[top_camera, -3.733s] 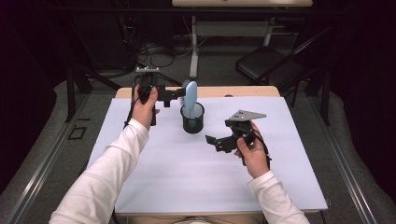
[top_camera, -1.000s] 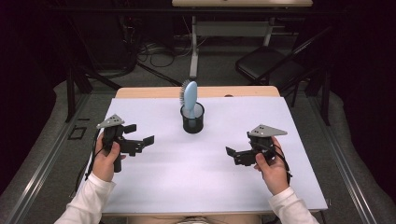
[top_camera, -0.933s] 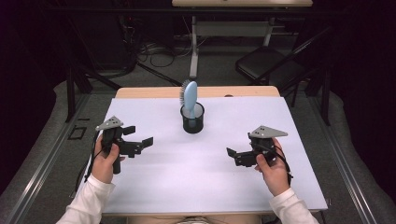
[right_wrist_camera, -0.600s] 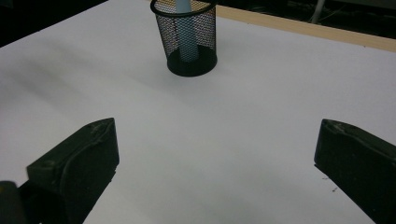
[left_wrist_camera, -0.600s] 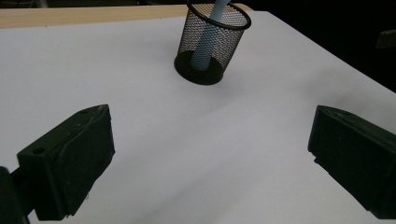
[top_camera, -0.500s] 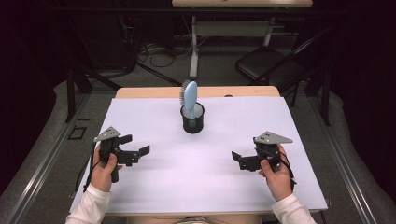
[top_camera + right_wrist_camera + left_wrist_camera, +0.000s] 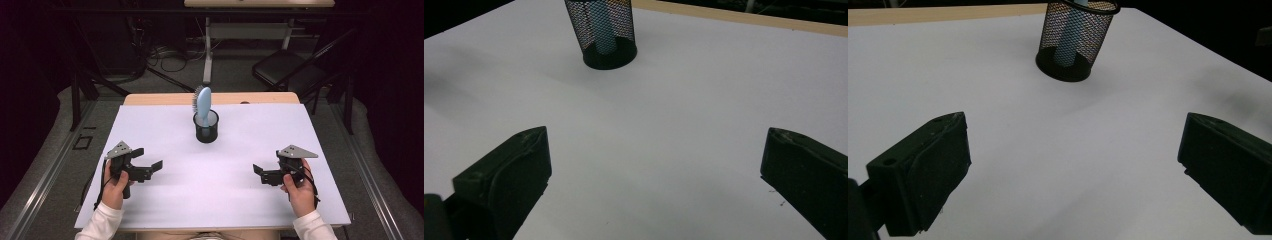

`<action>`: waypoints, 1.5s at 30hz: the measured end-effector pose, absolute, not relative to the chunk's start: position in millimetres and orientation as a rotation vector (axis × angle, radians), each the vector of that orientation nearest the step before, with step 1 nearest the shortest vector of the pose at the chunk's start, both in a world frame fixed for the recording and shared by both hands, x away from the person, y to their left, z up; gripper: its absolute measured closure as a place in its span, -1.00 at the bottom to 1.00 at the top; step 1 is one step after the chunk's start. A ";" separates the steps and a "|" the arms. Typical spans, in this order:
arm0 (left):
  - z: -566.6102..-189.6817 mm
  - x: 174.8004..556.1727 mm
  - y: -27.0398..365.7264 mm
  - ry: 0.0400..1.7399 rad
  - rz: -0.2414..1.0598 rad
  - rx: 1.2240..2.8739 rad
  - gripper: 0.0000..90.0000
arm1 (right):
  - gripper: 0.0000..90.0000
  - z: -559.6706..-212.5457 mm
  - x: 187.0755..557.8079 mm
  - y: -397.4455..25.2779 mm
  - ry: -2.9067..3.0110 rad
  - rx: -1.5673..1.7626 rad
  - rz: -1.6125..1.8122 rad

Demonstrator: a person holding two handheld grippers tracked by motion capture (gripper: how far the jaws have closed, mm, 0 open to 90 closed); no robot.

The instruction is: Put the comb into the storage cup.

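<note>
At the near edge of the table, w/ a white-sleeved forearm entering from the bottom on each side, the person's two hands each hold a black two-jaw gripper low over the white table cover (image 7: 225, 200). Left gripper (image 7: 146, 170) sits toward the left side of the sheet, grey three-cornered plate on top, cable trailing down by the wrist; jaws spread wide apart, nothing between them. In the left gripper view its two black jaws stand far apart at the bottom corners w/ bare white sheet between. Right gripper (image 7: 260, 174) sits toward the right side, approx. level w/ the left one, also w/ a grey plate on top; jaws likewise spread wide, empty. Right gripper view shows the same: two jaws at the bottom corners, bare sheet between.

Farther off, centre of the table & well apart from both grippers, stands a black wire-mesh cylindrical cup (image 7: 206, 128), upright on the sheet. A light-blue plastic hairbrush (image 7: 202, 104) stands in it handle-down, head & bristles sticking up above the rim. Through the mesh the blue handle shows in both gripper views.

Beyond the cup, a strip of bare wooden tabletop (image 7: 150, 98) runs along the far edge of the sheet.
</note>
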State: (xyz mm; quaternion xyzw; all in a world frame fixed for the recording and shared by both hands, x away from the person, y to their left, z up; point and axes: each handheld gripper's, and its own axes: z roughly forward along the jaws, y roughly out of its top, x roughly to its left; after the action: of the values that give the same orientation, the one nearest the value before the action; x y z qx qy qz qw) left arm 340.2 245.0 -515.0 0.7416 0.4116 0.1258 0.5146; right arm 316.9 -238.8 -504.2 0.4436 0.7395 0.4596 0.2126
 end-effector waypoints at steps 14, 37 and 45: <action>-523.6 339.8 254.6 1.009 0.313 1.738 -0.99 | -1.00 -518.1 319.2 -247.4 2.016 1.272 1.266; -534.3 344.3 259.3 1.035 0.315 1.737 -0.99 | -1.00 -531.1 324.6 -255.8 1.995 1.330 1.236; -535.6 344.7 259.4 1.036 0.314 1.733 -0.99 | -1.00 -533.5 325.9 -258.2 1.994 1.341 1.234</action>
State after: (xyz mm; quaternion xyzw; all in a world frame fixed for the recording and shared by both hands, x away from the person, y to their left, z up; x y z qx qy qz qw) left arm 344.7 259.4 -535.6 0.7234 0.4325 0.1310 0.5220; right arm 325.9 -258.2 -533.5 0.4846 0.7203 0.4458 0.2183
